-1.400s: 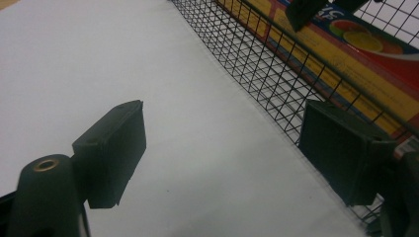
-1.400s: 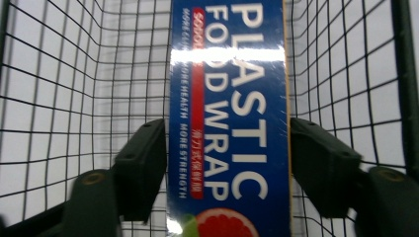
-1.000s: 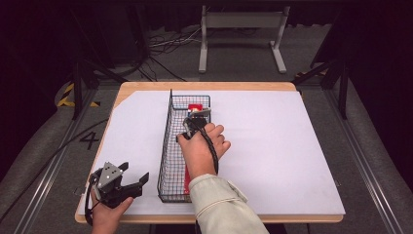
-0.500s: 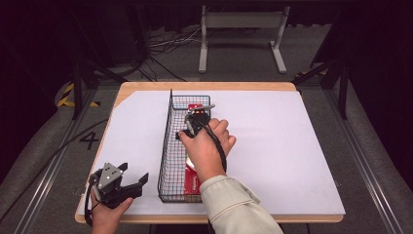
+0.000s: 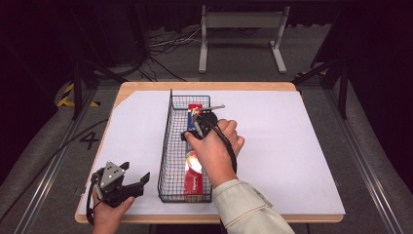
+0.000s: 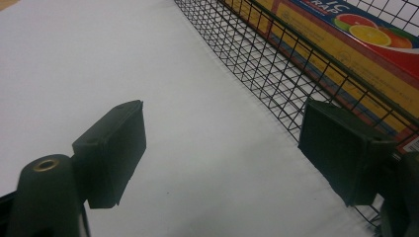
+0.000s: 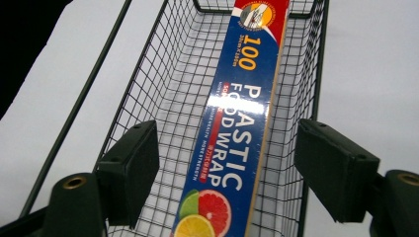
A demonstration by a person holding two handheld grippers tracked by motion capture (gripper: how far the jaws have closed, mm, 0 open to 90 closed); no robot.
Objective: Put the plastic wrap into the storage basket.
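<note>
- Since a second ago your right hand has slid toward twelve o'clock along the wire basket (image 5: 168,146), while your left hand has hardly stirred at the table's seven o'clock corner.
- Your right gripper (image 7: 225,168) has its pads (image 7: 129,170) spread wide, one on each side of the plastic wrap box (image 7: 247,98) and touching neither face, so nothing is held.
- That box lies lengthwise in the basket, running from six to twelve o'clock, and in the right gripper view it leans toward the basket's three o'clock wall.
- If lifting the box is the step, my judgement is that you should lower the jaws squarely over the long faces before closing, near mid-length so it will not tip.
- Keep the outer pad clear of the mesh wall, since the gap at three o'clock looks tight and a jaw could snag the wire.
- Your left gripper (image 5: 127,181) also stands wide and empty, just beside the basket's nine o'clock side over the white table cover (image 5: 292,146).
- You could, I judge, use it to steady the basket if it drags.
</note>
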